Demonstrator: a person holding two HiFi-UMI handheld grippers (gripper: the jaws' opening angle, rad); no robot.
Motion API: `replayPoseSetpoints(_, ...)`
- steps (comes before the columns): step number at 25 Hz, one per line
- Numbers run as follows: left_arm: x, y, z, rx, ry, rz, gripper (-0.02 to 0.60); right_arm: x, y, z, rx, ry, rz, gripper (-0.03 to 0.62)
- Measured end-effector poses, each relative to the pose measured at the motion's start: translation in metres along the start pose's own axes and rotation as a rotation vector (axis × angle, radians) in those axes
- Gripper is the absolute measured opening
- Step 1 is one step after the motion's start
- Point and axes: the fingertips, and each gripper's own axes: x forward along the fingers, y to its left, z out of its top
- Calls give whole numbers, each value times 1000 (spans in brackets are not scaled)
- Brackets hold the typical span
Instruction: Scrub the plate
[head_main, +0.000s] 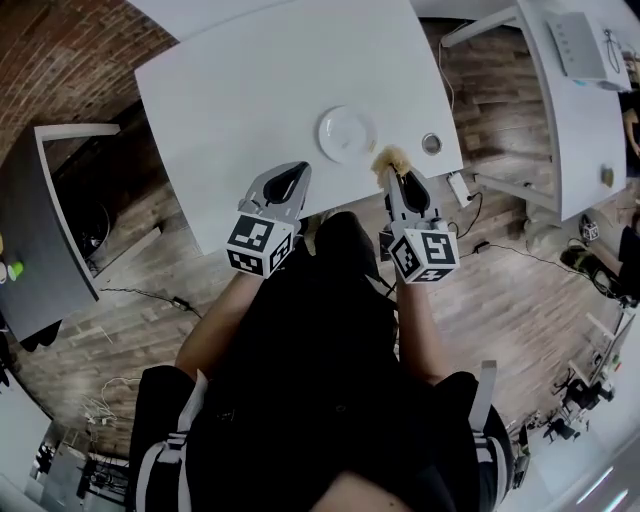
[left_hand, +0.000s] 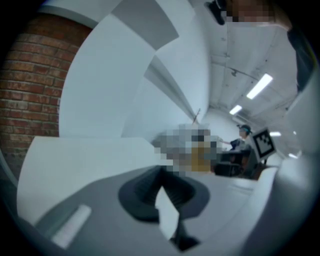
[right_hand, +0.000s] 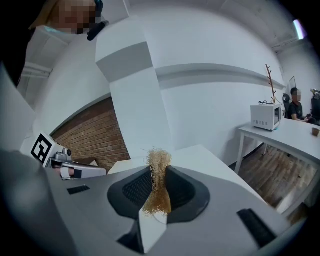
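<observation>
Print: square black-and-white marker patterns on the left cube (head_main: 258, 243) and the right cube (head_main: 424, 254); another such marker is seen at the left edge of the right gripper view. Nothing else readable is made out.

Forearms: both are stretched forward from the dark-clad body at the bottom of the head view, roughly parallel, each gripper pointed toward the top of the frame and tilted slightly downward.

Left gripper (head_main: 290, 180): held at the near edge of the table (head_main: 250, 90), to the lower left of the plate and apart from it. Its fingers (left_hand: 142, 192) are pressed together with nothing between them.

Right gripper (head_main: 392, 172): held at the near table edge in the centre right of the frame. Its fingers are clamped on a tan fibrous scrubber (right_hand: 157, 192), whose tuft sticks out past the tips.

Plate (head_main: 346, 134): white, round, set near the table's near edge between the two grippers; the scrubber is just beside its lower right rim, and contact cannot be told.

Round fitting (head_main: 431, 144): to the right of the plate.

Farther off: a brick wall (right_hand: 97, 137) and a white boxy appliance (right_hand: 265, 116) on a second table (right_hand: 295, 135).
</observation>
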Motion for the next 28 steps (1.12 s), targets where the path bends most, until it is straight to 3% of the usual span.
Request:
replayPoseSetpoints(6,37,23,-33,-77,95,2,8,31,-20,-18,13,60,-1,67)
replayPoseSetpoints(10,71,33,-58,-113,157,8,49,54,-43,-41,16,123,12,67)
replayPoseSetpoints(12,86,37,-73,-147,202,7,84,63,-51,-52,24,157,9,67)
replayPoseSetpoints(19,125,65,-116,-285,280,65,94,95,-72,-88,22,264,7,67)
replayPoseSetpoints(28,145,70,-145,-331,361,84,104,128,-85,-121,27,377,-7,67)
